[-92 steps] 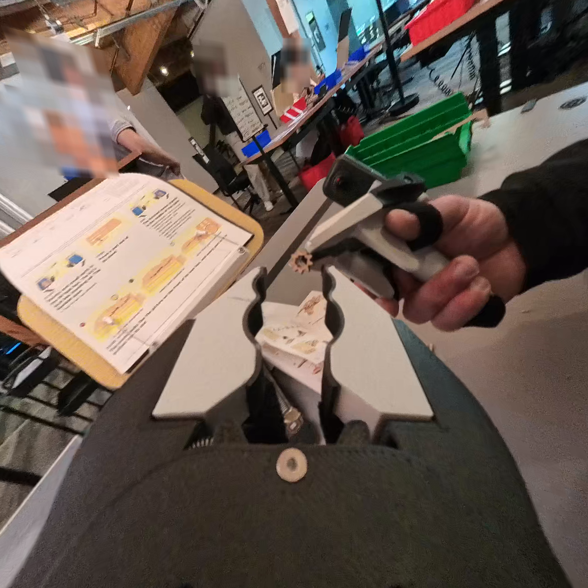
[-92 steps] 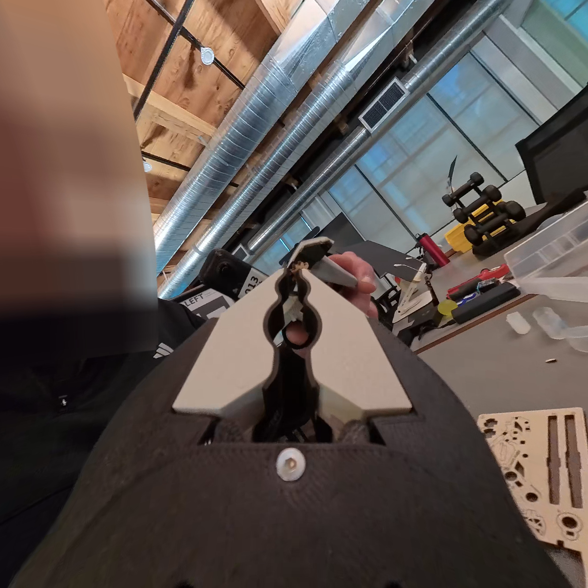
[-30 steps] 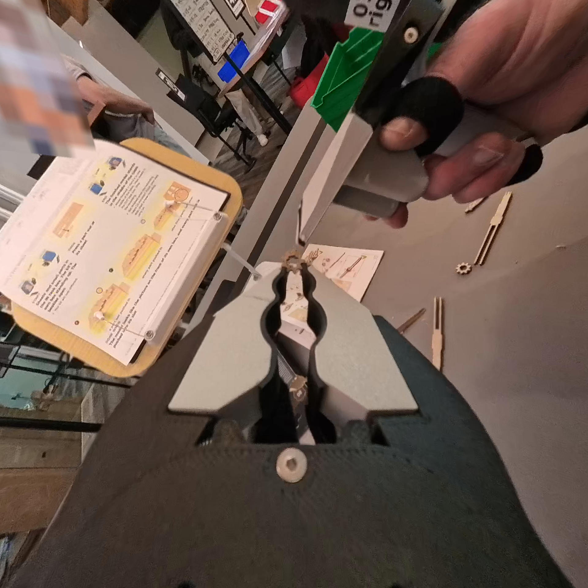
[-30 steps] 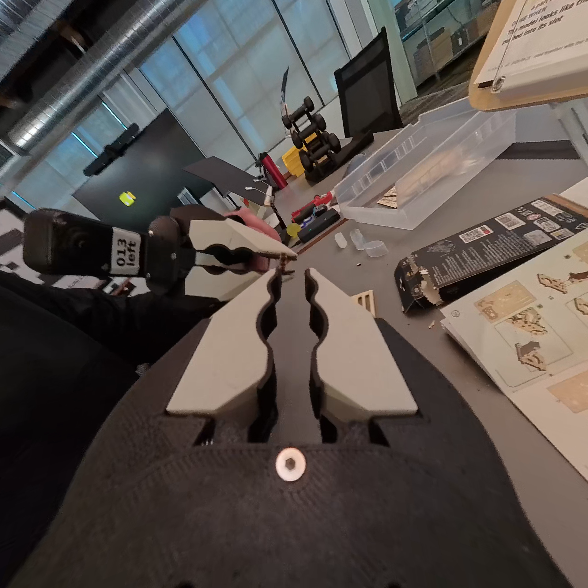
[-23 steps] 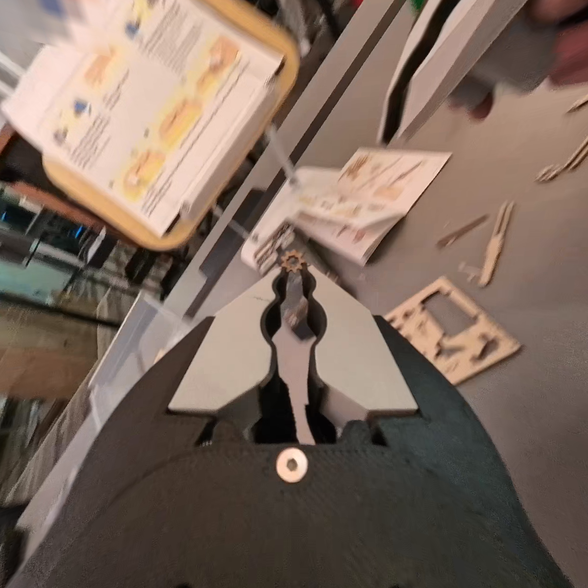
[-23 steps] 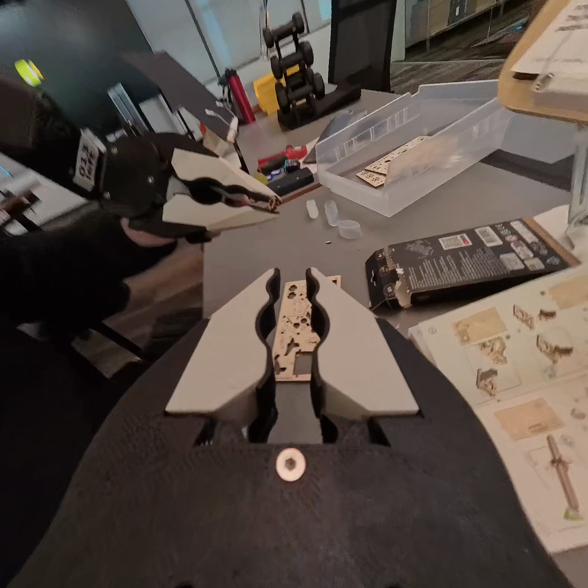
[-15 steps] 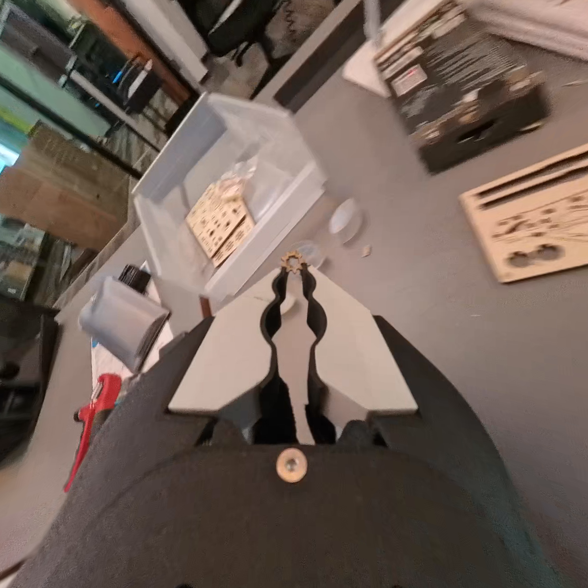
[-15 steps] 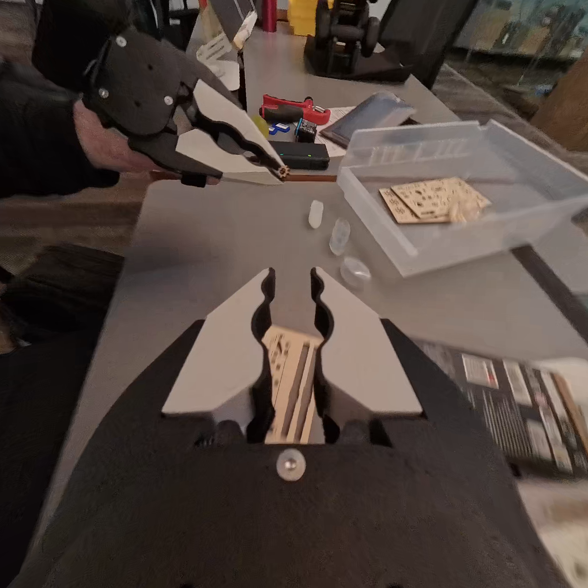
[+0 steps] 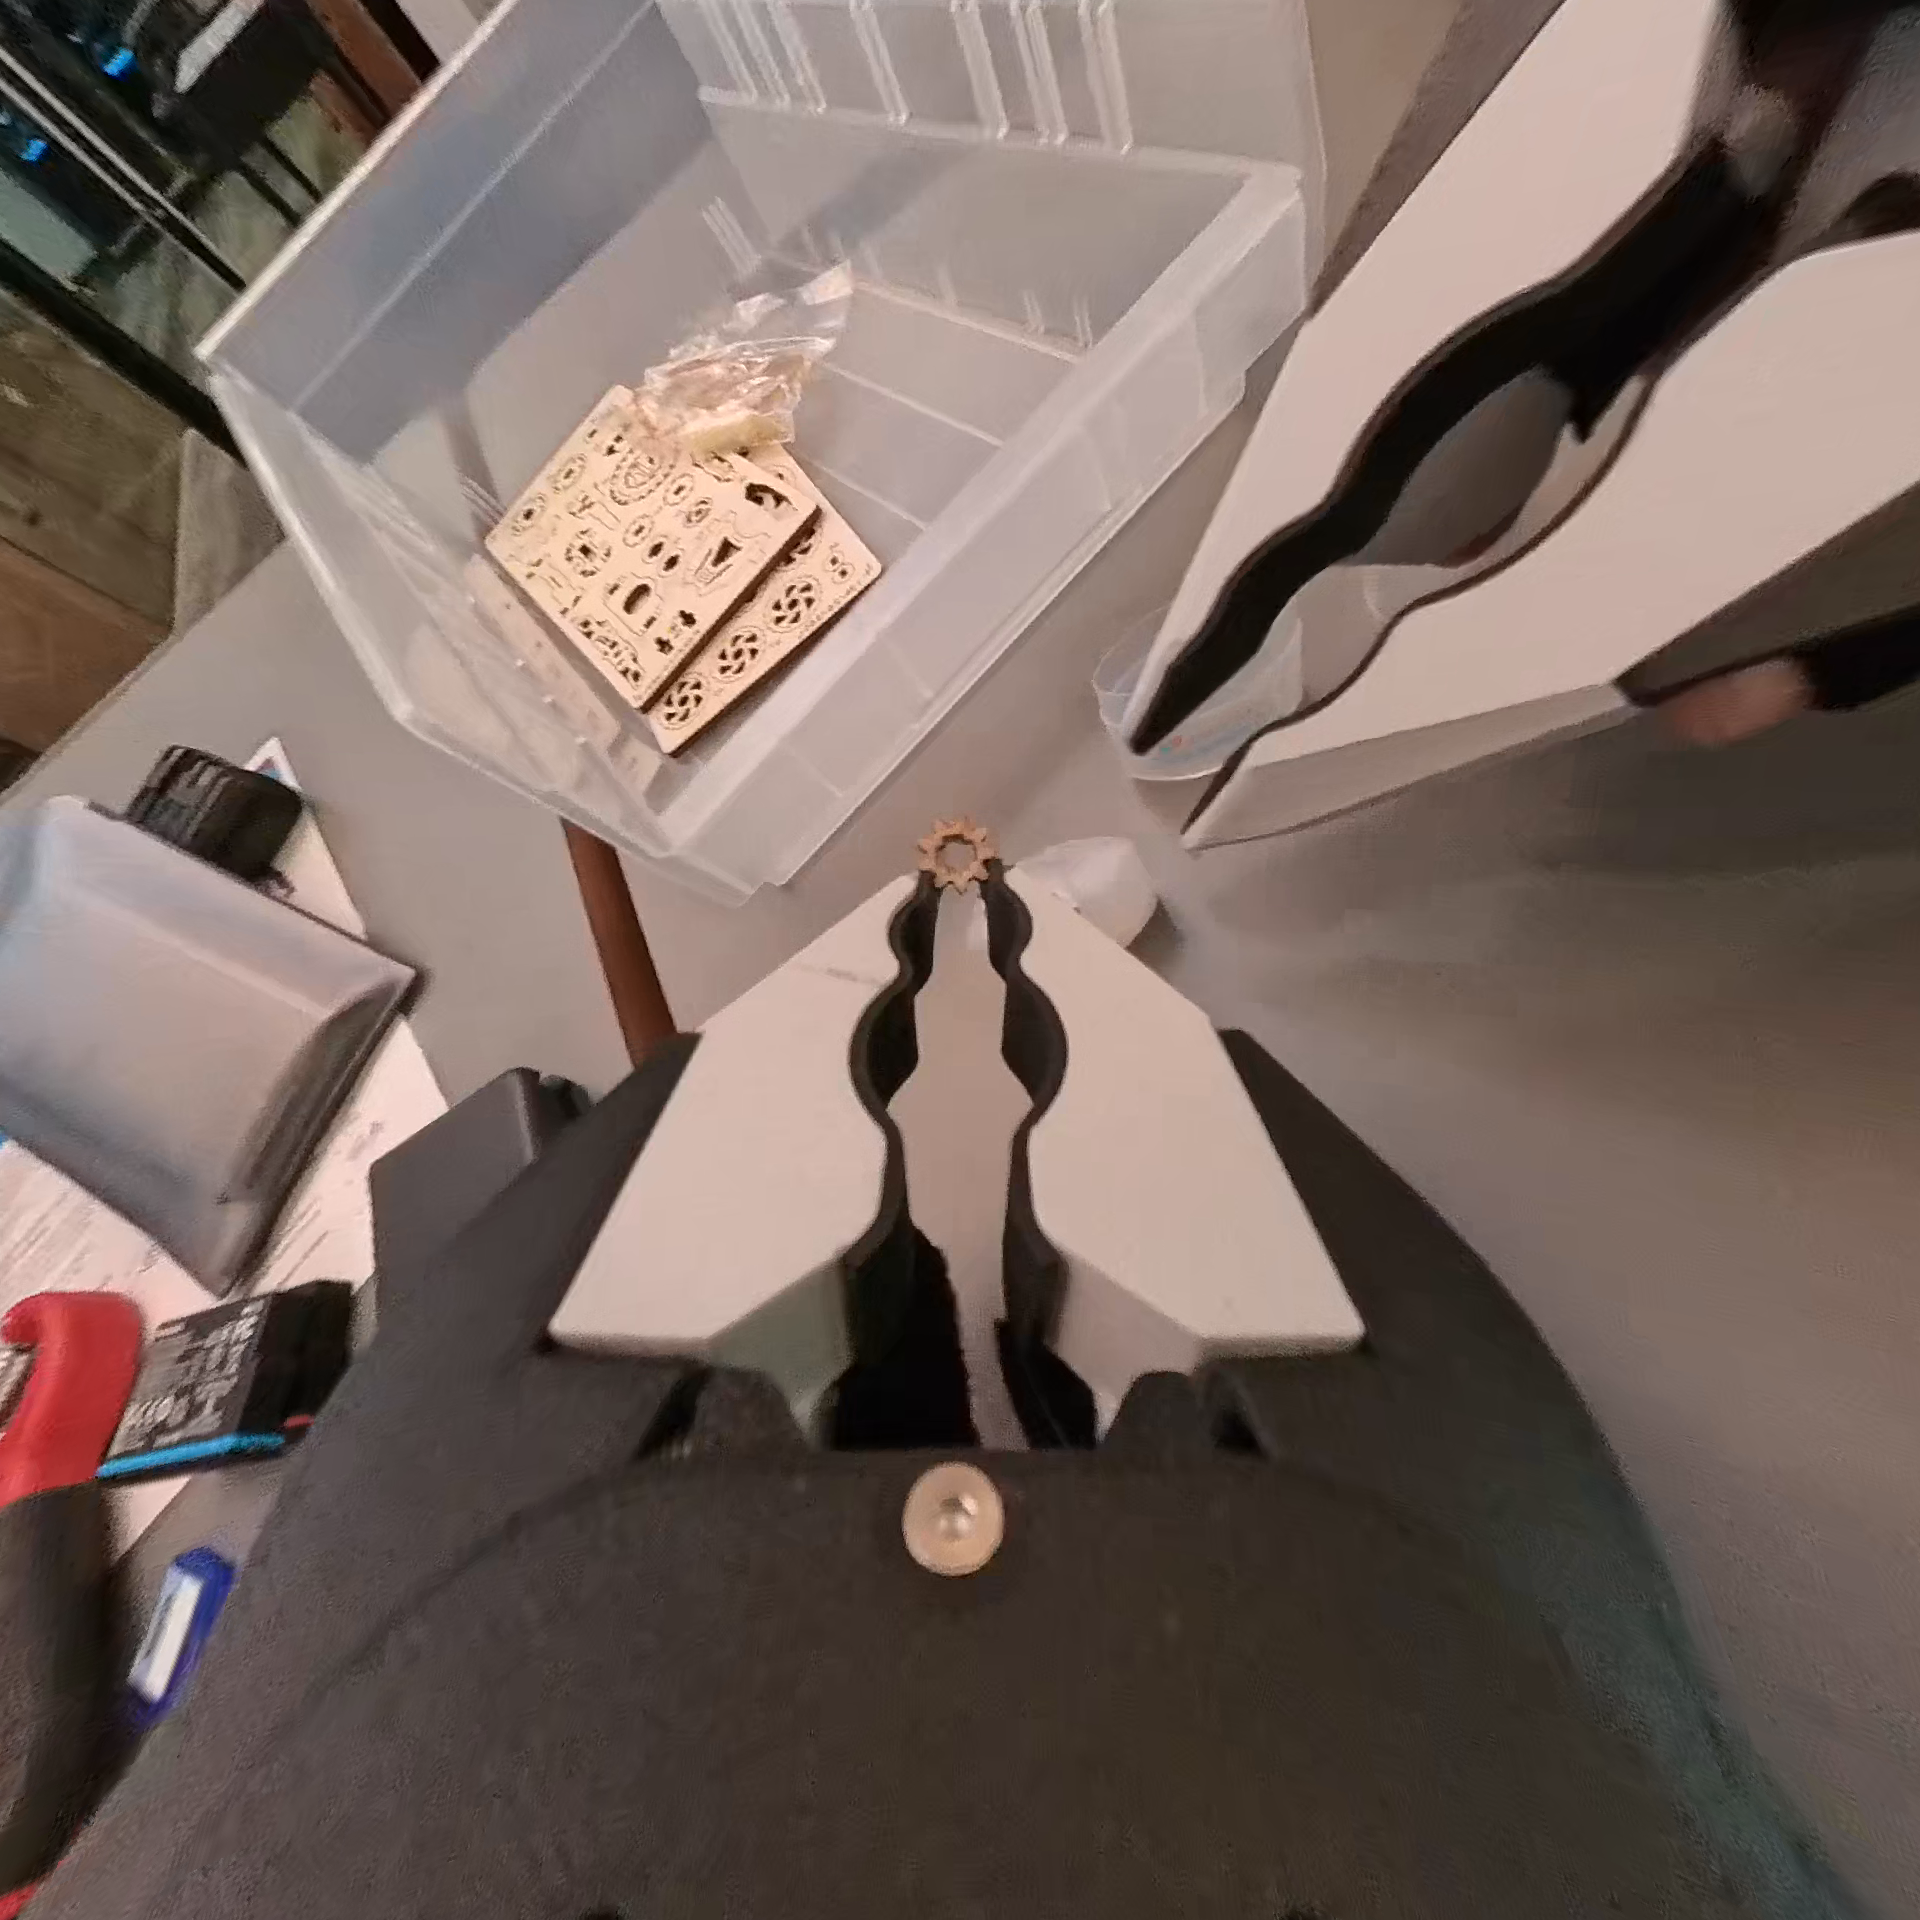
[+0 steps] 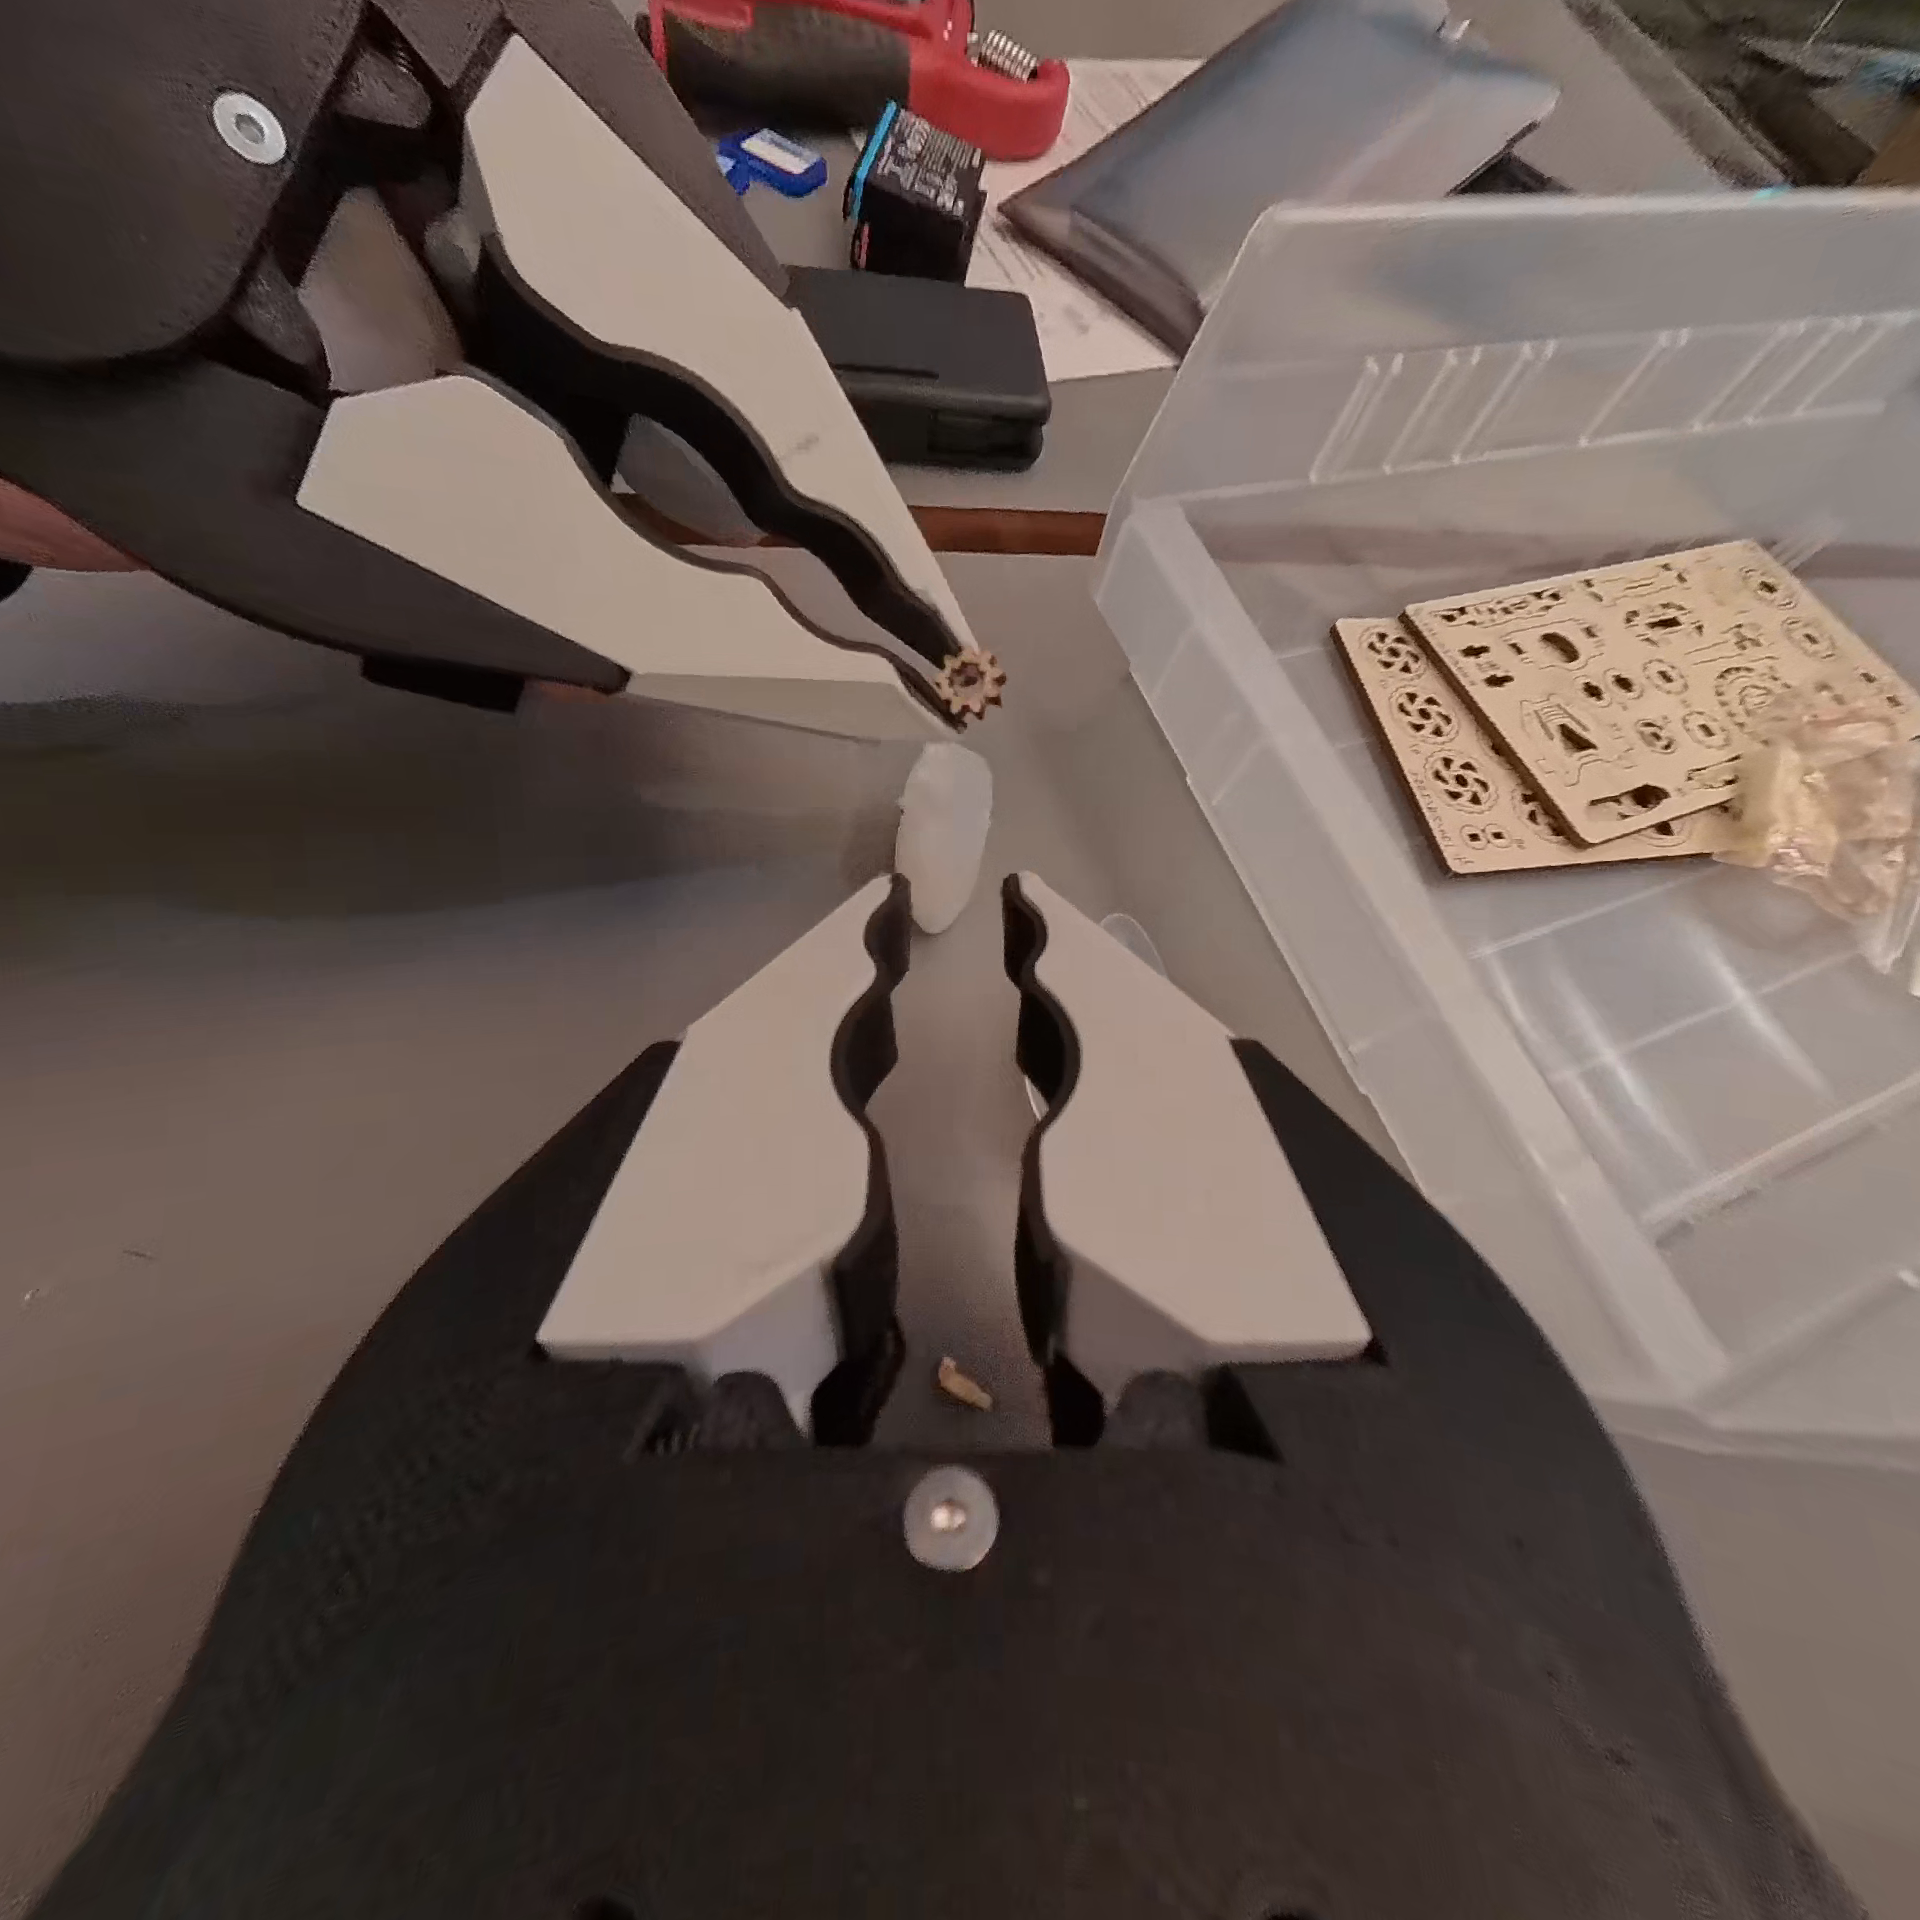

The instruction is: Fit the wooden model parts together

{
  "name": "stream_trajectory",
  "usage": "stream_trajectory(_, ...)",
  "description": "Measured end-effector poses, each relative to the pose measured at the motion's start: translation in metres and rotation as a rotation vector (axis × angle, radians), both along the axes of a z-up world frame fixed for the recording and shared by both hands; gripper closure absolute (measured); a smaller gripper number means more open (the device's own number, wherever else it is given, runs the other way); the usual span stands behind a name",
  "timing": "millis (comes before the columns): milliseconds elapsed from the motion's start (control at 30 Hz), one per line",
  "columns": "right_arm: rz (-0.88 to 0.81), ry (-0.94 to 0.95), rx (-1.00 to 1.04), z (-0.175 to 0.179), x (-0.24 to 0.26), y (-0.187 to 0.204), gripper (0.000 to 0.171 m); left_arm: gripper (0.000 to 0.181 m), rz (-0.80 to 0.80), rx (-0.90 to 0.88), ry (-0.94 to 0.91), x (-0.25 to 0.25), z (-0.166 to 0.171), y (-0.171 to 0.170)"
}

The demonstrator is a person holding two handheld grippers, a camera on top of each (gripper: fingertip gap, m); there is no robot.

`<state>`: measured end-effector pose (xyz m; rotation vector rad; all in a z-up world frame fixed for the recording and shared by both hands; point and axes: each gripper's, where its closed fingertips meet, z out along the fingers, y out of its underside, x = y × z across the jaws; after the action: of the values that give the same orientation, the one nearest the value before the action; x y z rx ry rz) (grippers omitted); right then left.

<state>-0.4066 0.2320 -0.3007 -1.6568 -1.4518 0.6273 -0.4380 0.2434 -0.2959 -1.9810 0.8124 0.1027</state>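
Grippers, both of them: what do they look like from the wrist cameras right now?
They match. The left gripper and right gripper each have a rough black body with a silver screw at centre, and two pale grey wedge fingers lined with wavy black pads. No cables show. A black sleeve edge sits lower left in the left view.

The grey worktop (image 10: 364, 1039) holds a clear plastic box (image 10: 1299, 790), a small white cap (image 10: 940, 831), a black case (image 10: 935, 364) and a red tool (image 10: 883, 62).

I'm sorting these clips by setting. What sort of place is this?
Probably a workshop or lab bench used for hobby assembly. A grey table holds a clear plastic bin of laser-cut wooden sheets, and a red hand tool lies among papers at the far edge.
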Motion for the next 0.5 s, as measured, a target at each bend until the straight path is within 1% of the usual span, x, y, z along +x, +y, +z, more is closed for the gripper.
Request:
stream_trajectory(100, 0.007, -0.026, -0.007, -0.007, -0.006, 0.002, 0.161, 0.173, -0.032, -0.023, -0.002, 0.002, -0.009, 0.003)
stream_trajectory(233, 0.001, -0.080, 0.010, -0.016, -0.011, 0.005, 0.162, 0.173, -0.058, -0.046, -0.013, 0.008, -0.018, 0.003)
stream_trajectory(500, -0.006, -0.084, 0.035, -0.020, -0.013, 0.004, 0.170, 0.173, -0.060, -0.035, -0.019, 0.007, -0.019, 0.004)
